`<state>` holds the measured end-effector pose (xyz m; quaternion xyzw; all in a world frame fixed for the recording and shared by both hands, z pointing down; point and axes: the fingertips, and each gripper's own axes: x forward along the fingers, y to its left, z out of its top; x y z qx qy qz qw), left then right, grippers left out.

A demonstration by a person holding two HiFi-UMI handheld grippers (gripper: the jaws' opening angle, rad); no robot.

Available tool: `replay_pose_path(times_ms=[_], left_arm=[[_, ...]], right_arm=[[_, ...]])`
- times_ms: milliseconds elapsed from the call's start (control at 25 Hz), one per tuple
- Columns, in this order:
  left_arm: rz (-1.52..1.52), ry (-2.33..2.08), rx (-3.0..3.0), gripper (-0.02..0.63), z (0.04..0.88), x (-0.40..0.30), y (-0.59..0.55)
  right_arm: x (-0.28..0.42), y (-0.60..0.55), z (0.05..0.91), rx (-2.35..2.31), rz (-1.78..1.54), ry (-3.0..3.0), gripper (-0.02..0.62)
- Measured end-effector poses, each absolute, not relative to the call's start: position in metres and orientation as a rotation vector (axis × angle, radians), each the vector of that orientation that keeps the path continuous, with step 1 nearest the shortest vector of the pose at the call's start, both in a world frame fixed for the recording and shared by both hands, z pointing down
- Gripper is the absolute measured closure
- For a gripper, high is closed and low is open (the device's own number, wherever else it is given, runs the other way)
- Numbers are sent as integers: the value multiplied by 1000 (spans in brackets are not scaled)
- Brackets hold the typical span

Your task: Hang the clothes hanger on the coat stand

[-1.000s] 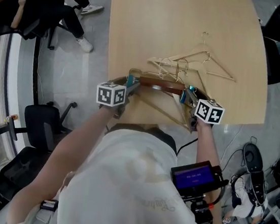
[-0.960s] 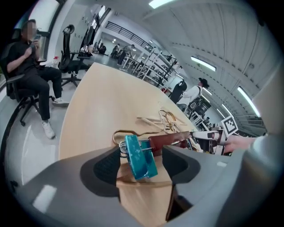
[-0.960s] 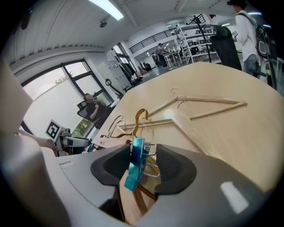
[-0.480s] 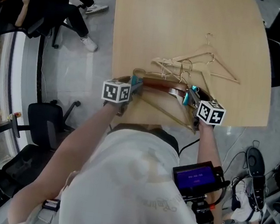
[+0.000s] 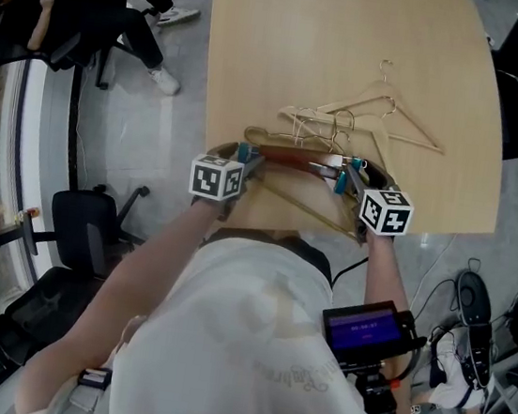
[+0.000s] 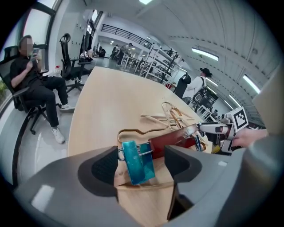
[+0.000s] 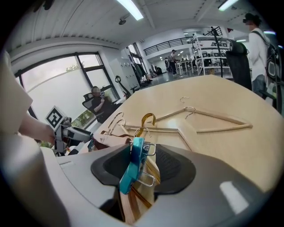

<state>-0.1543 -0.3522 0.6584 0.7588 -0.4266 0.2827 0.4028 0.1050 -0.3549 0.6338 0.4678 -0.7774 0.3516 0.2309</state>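
A dark red wooden hanger [image 5: 294, 157] with a teal clip at each end lies at the near edge of the table [image 5: 310, 38], against a heap of pale hangers [image 5: 319, 124]. My left gripper [image 5: 246, 158] is at its left end. Its jaws have just been opening, and the left teal clip [image 6: 135, 163] stands loose between them. The left gripper [image 6: 141, 164] leaves a gap on the clip's right side. My right gripper [image 5: 346, 177] is at the other end. The right gripper [image 7: 143, 166] is shut on the right teal clip [image 7: 133, 170], which sits tilted between the pads.
Another pale hanger [image 5: 389, 114] lies farther out on the table. A seated person [image 5: 66, 15] and a black office chair [image 5: 80, 235] are on the left. Cables and shoes [image 5: 468, 305] lie on the floor at right. A blue-screened device [image 5: 363, 331] hangs at my waist.
Both grippers stay at the ends of the dark red hanger; their marker cubes have tilted slightly. The hangers on the table lie as before.
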Motion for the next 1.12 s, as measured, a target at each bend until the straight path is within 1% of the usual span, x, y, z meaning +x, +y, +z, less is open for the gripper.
replay_pose_path(times_ms=[200, 480, 680, 840, 920, 1000, 1120], left_arm=[[685, -1076, 1912, 290, 653, -160, -347], [583, -1025, 1866, 287, 654, -155, -339], [539, -979, 1912, 276, 649, -146, -334], [488, -976, 1926, 276, 645, -143, -331], [442, -958, 1914, 276, 643, -145, -328], [408, -939, 1901, 276, 644, -148, -325], [418, -955, 1896, 276, 647, -154, -324]], right_arm=[[96, -360, 614, 1284, 821, -2184, 400], [85, -351, 557, 1356, 583, -2272, 411], [89, -335, 529, 1448, 570, -2365, 433], [86, -333, 514, 1419, 463, -2426, 434], [81, -335, 501, 1399, 575, -2561, 438], [75, -337, 487, 1352, 774, -2736, 481], [71, -338, 490, 1271, 840, -2786, 482]])
